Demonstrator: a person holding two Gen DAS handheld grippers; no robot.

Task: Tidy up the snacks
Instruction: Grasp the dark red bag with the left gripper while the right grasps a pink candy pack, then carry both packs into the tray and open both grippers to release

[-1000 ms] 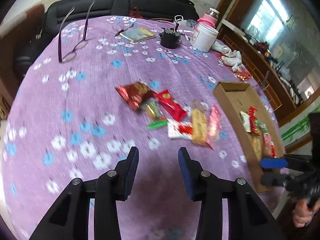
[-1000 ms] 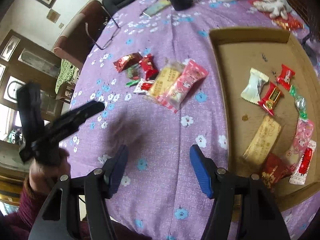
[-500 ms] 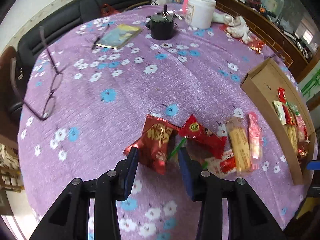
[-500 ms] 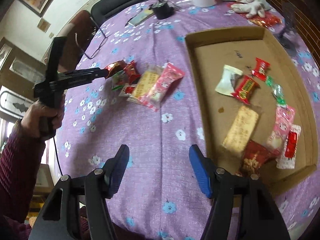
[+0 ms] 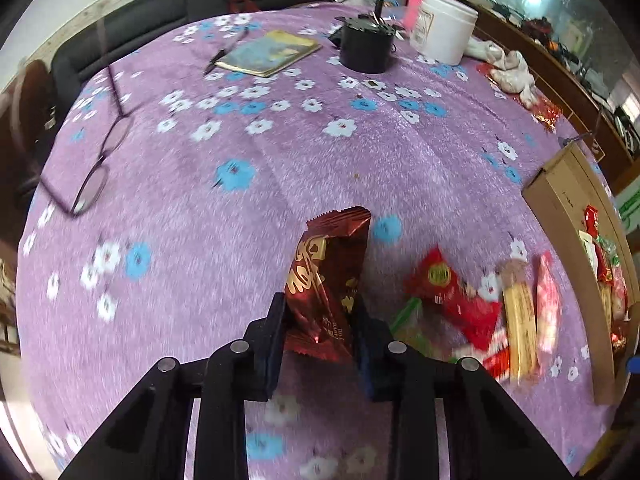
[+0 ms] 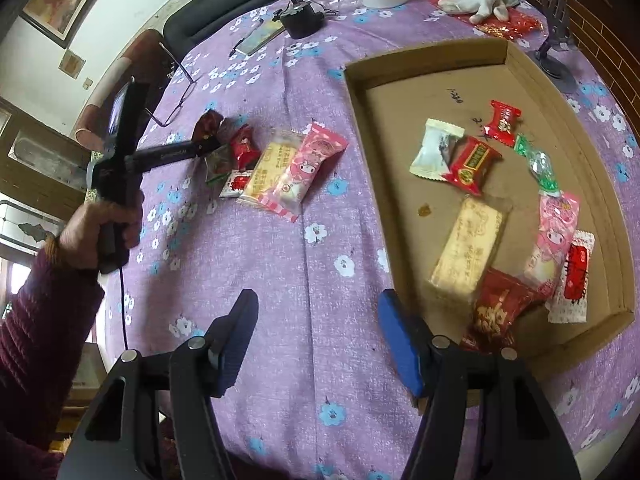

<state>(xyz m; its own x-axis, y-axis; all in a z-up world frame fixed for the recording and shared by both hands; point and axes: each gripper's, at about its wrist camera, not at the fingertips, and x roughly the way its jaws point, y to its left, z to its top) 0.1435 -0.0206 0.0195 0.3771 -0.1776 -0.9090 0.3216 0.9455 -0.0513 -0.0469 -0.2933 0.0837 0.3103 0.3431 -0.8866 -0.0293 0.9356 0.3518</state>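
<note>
My left gripper (image 5: 318, 312) is shut on a dark red snack packet (image 5: 328, 280), which stands up between its blue pads; it also shows in the right wrist view (image 6: 206, 130). Beside it on the purple cloth lie a red packet (image 5: 452, 300), a yellow biscuit bar (image 5: 518, 320) and a pink packet (image 5: 548, 304). The cardboard tray (image 6: 560, 68) holds several snacks, among them a biscuit bar (image 6: 468, 252) and a pink packet (image 6: 554, 232). My right gripper (image 6: 316, 312) is open and empty above the cloth, left of the tray's near corner.
Glasses (image 5: 96, 160) lie at the left of the table. A notebook (image 5: 268, 52), a black pot (image 5: 366, 46), a white tub (image 5: 444, 32) and white gloves (image 5: 508, 68) sit at the far side. A black stand (image 6: 554, 56) is beyond the tray.
My left gripper moved in on the snack pile and shut on the dark red packet, which now stands upright between the pads. My right gripper stayed open near the tray.
</note>
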